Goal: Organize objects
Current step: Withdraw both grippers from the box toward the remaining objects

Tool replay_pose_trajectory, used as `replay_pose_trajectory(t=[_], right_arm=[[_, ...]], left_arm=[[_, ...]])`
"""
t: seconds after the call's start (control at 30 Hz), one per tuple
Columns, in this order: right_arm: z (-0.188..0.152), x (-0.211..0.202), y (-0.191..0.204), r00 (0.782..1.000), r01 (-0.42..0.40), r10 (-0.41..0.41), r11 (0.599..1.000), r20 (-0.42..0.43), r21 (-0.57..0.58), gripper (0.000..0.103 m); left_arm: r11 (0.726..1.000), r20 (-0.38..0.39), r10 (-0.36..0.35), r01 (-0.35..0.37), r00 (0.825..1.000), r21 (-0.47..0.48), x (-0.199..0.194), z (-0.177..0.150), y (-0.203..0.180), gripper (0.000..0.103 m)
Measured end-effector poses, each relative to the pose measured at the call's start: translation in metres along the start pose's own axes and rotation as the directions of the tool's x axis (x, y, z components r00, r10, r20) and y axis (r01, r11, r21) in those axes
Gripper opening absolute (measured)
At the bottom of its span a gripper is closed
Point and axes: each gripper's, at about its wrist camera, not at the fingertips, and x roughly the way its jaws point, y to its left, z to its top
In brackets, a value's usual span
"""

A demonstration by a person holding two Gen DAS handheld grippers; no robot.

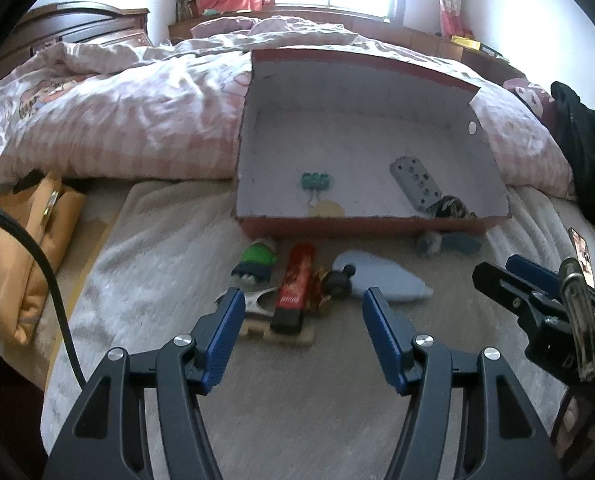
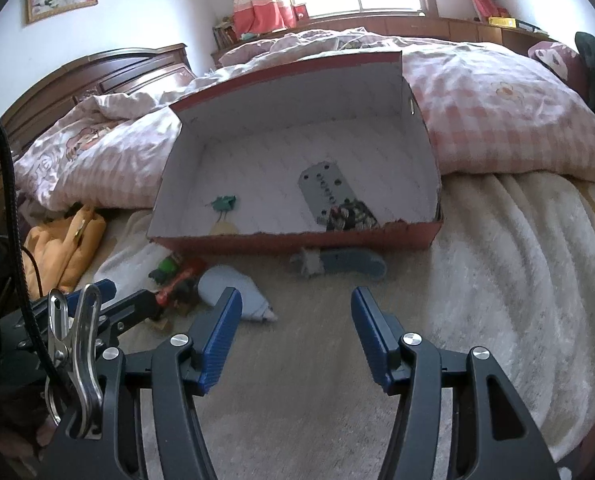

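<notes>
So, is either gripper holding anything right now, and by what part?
Nothing is held: the left gripper and right gripper both stand open over the blanket.

Box (image 1: 361, 226): red outside, white inside. In it: green clip (image 1: 316, 181), grey perforated plate (image 1: 415, 184), black-and-white patterned piece (image 1: 451, 206). Near the box's front: green/dark toy (image 1: 257, 262), red tube (image 1: 295, 284) with black end, pale blue bottle (image 1: 381, 278), blue brush (image 2: 351, 263). Duvet (image 1: 117, 120) is pink-white check. Orange bag (image 1: 25, 248) far left. Both grippers have blue pads (image 1: 227, 336).
</notes>
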Motion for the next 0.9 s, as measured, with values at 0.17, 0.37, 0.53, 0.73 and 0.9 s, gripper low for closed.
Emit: replay_pose_trajectory(t=[0.17, 0.37, 0.53, 0.73, 0.9], right_arm=[[-0.005, 0.001, 0.003, 1.000, -0.009, 0.009, 1.000, -0.015, -0.002, 0.058], [-0.011, 0.008, 0.006, 0.999, -0.019, 0.019, 1.000, -0.044, -0.001, 0.058], [-0.014, 0.018, 0.010, 0.997, -0.026, 0.025, 1.000, -0.076, -0.012, 0.058], [-0.012, 0.036, 0.028, 0.993, -0.031, 0.017, 0.993, -0.113, -0.116, 0.058], [-0.007, 0.053, 0.043, 0.990, -0.048, 0.014, 0.970, -0.141, -0.240, 0.058]], left_arm=[[1.000, -0.011, 0.010, -0.011, 1.000, -0.015, -0.001, -0.009, 0.010, 0.062], [0.999, -0.028, 0.023, -0.023, 0.999, -0.032, 0.001, -0.017, 0.021, 0.062], [0.998, -0.043, 0.022, -0.024, 0.999, -0.055, 0.007, -0.021, 0.030, 0.062], [0.997, -0.049, 0.016, -0.019, 0.999, -0.073, 0.010, -0.023, 0.037, 0.062], [0.997, -0.053, 0.018, -0.022, 0.998, -0.079, 0.012, -0.023, 0.041, 0.062]])
